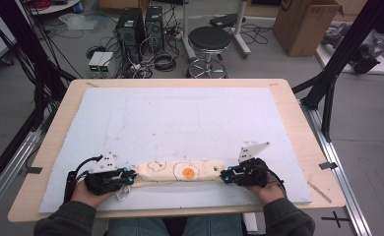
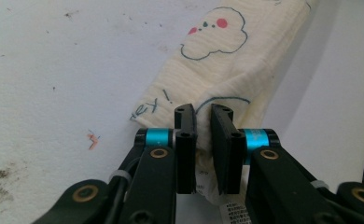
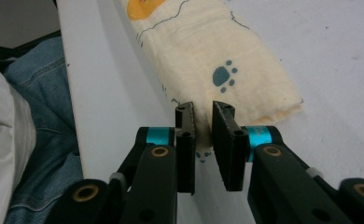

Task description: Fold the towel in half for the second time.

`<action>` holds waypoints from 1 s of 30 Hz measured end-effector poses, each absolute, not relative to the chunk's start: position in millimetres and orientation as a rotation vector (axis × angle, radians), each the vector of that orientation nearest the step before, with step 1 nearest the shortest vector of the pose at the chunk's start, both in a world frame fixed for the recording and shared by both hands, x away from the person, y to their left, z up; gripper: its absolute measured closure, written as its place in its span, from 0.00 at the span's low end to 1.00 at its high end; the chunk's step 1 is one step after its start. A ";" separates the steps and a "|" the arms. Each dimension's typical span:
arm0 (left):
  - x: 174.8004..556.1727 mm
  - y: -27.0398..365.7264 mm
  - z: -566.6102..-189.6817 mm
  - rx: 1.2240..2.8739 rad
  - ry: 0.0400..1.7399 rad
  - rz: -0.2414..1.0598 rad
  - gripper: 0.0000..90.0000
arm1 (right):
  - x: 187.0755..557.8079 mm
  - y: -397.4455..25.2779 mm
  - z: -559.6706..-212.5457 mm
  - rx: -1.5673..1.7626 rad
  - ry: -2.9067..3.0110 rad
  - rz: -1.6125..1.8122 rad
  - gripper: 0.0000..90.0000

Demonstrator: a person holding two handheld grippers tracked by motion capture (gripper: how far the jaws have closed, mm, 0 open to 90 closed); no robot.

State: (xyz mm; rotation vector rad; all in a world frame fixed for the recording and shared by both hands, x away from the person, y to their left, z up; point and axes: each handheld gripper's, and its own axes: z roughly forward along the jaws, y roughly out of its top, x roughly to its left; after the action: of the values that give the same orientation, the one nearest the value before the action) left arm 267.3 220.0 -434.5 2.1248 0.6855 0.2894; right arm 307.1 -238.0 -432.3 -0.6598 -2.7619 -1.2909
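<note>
A cream cloth [image 1: 180,171], folded into a long narrow strip, lies across the near edge of the white mat [image 1: 180,113]. It is printed with a fried egg, a cloud face and a paw. My left gripper [image 1: 128,176] is shut on its left end. In the left gripper view the jaws [image 2: 203,116] pinch the cloth [image 2: 213,60] just below the cloud drawing. My right gripper [image 1: 224,176] is shut on the right end. Its jaws [image 3: 203,114] clamp a thin corner of the cloth [image 3: 217,60] near the blue paw print.
The mat covers most of a wooden table [image 1: 298,118]. Beyond the far edge stand a black stool [image 1: 209,39], computer towers [image 1: 138,29] with cables and a cardboard box [image 1: 303,24]. The person's jeans [image 3: 40,93] lie just past the mat's near edge.
</note>
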 end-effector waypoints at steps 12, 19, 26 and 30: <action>263.7 220.4 -429.0 2.107 0.670 0.267 0.66 | 305.9 -234.9 -420.7 -0.639 -2.718 -1.361 0.63; 259.3 224.6 -421.2 2.058 0.660 0.255 0.59 | 308.2 -227.7 -407.9 -0.608 -2.681 -1.432 0.58; 262.7 222.5 -407.5 2.007 0.626 0.245 0.61 | 324.0 -201.3 -398.3 -0.599 -2.688 -1.445 0.67; 269.2 217.1 -400.5 1.987 0.605 0.228 0.69 | 334.3 -178.8 -401.9 -0.599 -2.715 -1.381 0.72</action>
State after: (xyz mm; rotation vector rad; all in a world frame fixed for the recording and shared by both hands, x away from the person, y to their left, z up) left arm 269.2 217.1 -400.5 1.9866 0.6049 0.2282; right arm 334.3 -178.8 -401.9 -0.5987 -2.7151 -1.3806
